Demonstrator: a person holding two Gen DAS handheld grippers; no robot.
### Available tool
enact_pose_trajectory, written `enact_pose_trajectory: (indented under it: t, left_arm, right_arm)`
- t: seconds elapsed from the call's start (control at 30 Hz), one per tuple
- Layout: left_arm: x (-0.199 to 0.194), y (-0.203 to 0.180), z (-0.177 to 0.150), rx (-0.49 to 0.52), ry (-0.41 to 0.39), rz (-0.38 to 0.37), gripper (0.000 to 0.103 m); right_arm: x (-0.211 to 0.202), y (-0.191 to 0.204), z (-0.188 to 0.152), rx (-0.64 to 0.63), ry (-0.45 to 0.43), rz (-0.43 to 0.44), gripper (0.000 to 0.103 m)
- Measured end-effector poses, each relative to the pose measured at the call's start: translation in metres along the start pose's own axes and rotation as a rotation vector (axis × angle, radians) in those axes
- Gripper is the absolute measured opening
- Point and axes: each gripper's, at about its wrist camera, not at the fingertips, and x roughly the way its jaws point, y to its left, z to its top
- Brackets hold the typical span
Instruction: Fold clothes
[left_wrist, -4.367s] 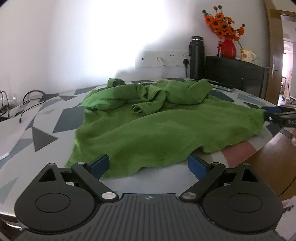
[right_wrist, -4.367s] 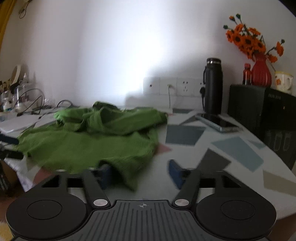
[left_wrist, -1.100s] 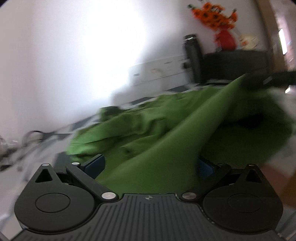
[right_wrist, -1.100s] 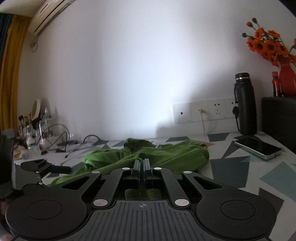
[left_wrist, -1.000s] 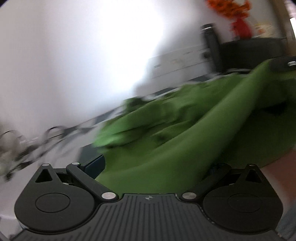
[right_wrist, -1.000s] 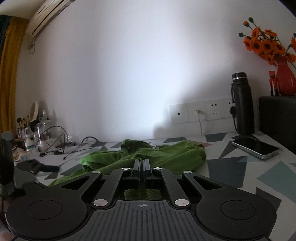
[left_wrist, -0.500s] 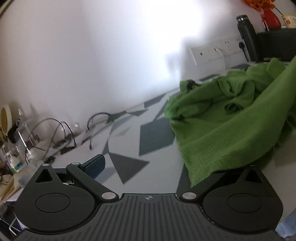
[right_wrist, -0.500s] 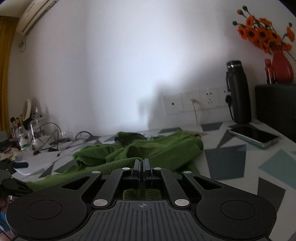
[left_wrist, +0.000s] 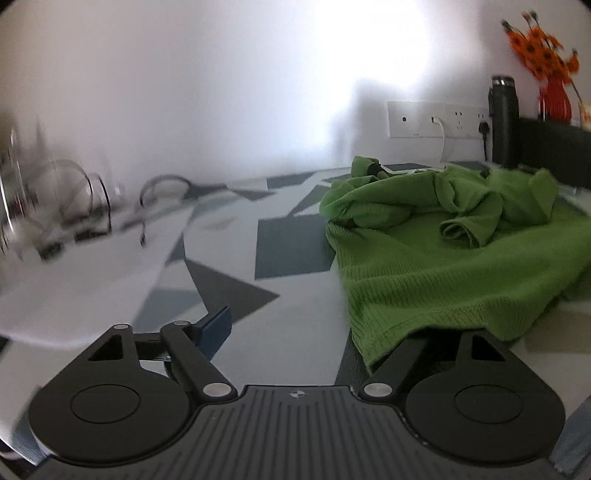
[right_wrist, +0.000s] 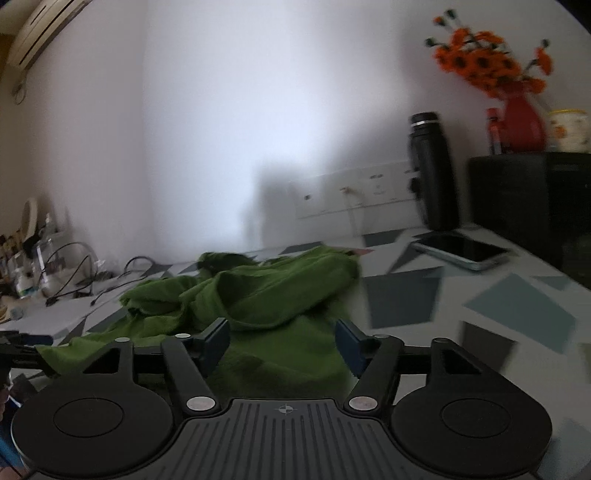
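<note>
While my left tongs (left_wrist: 314, 332) gape with the green sweater (left_wrist: 443, 258) draped over one finger, only my right tongs (right_wrist: 282, 341), also open, show the phone (right_wrist: 460, 247).

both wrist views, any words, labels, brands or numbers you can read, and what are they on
No text can be read in either view.
Wall socket panel: small grey marks above the outlets, too blurred to read.
Cream mug: an orange pattern, no letters that can be made out.
Black flask, small red bottle, phone: no label visible.
Right claw body: only a crosshair symbol, no wording.
</note>
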Motion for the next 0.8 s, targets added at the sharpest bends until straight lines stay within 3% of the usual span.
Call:
enact_pose_trajectory:
  t: [0.13,0.27,0.4,0.57,0.8]
  left_arm:
    - [0.003,0.012,-0.001,-0.08,0.03,-0.053,0.084]
    - [0.003,0.007,-0.002,-0.054,0.022,-0.033,0.088]
    - [0.002,0.001,-0.003,-0.03,0.008,-0.003,0.089]
    - [0.004,0.006,-0.001,-0.055,0.026,-0.02,0.09]
    - [0.006,0.007,0.001,-0.07,0.041,-0.025,0.092]
  right_arm:
    - [-0.023,-0.008,-0.009,-0.053,-0.008,-0.061,0.076]
    - [-0.04,-0.01,-0.02,-0.133,-0.003,-0.108,0.084]
    - [-0.042,-0.004,-0.034,-0.194,0.041,-0.113,0.084]
    - [-0.031,-0.005,-0.043,-0.21,0.065,-0.168,0.084]
    - [-0.022,-0.002,-0.039,-0.176,0.034,-0.179,0.085]
